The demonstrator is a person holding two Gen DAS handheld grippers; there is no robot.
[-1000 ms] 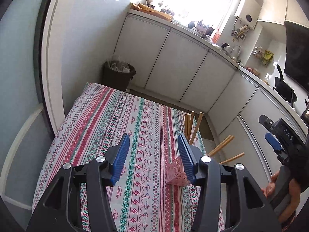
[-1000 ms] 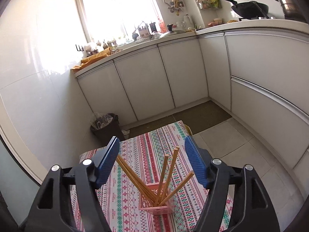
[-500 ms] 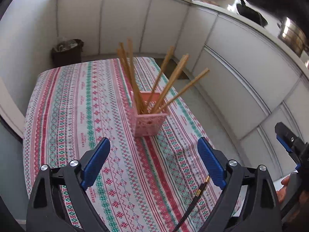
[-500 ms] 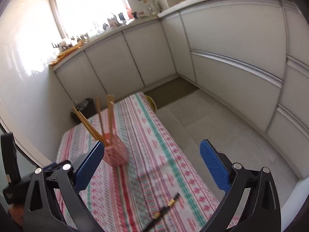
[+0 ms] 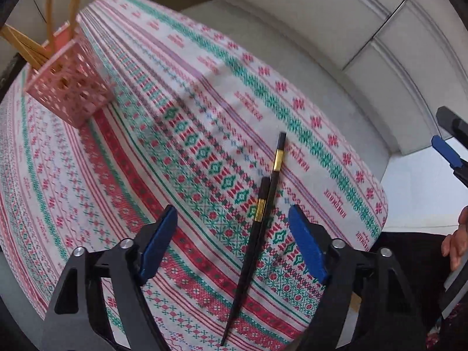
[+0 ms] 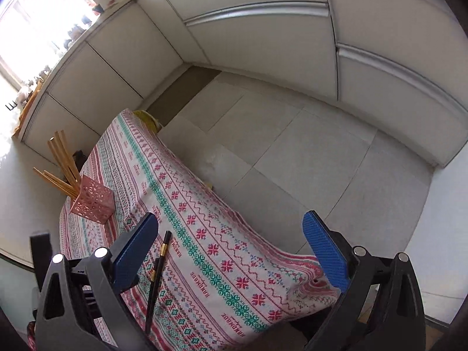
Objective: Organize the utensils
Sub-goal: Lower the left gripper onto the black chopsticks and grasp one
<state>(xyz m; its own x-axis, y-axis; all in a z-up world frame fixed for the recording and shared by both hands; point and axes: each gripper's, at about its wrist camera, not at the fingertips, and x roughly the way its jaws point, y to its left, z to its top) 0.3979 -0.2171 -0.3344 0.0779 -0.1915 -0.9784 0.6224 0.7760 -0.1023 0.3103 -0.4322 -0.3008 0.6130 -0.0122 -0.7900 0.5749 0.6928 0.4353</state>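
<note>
Two black chopsticks with gold bands lie side by side on the patterned tablecloth, near its front edge. My left gripper is open just above them, one finger on each side. A pink perforated holder with several wooden chopsticks stands at the far left. In the right wrist view the black chopsticks lie by the left finger. My right gripper is open and empty above the table's corner. The holder stands at the left there.
The table's right edge drops to a grey tiled floor. White cabinets run along the far walls. Part of my right gripper and a hand show at the right edge of the left wrist view.
Both grippers have swung down and to the front of the table. My left gripper now straddles the black chopsticks, which were at the frame's bottom before. The holder has shifted far left.
</note>
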